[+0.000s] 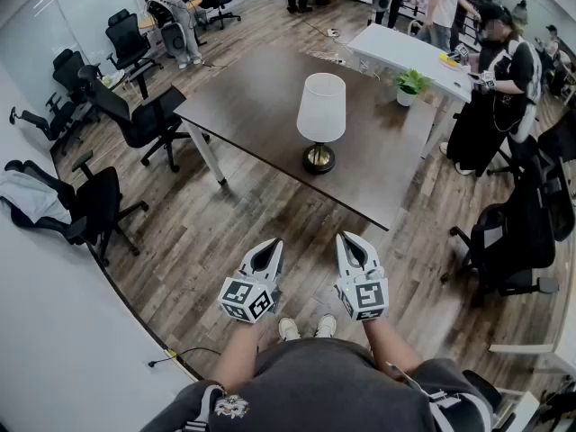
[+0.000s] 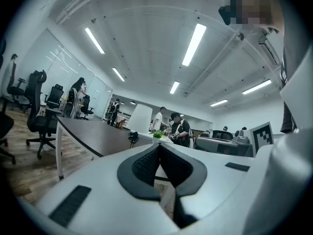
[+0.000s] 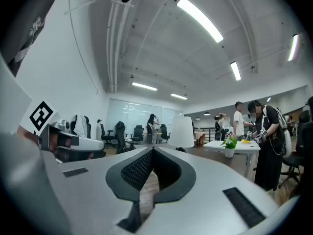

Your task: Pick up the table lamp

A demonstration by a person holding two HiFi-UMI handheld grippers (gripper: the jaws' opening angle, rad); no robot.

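"Currently, where is the lamp point(image 1: 320, 120)?"
"Upright on the dark table point(image 1: 261, 97), well beyond both grippers. Left gripper point(image 1: 268, 246) and right gripper point(image 1: 349, 239): jaws closed, empty. The operator should approach, open one, and clamp the stem below the shade."

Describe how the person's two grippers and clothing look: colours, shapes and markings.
The left gripper and right gripper match: white shells tapering to points, with black ribbed pads lining the jaws. Each carries a cube with black-and-white square markers. The person wears a dark grey top and white shoes.
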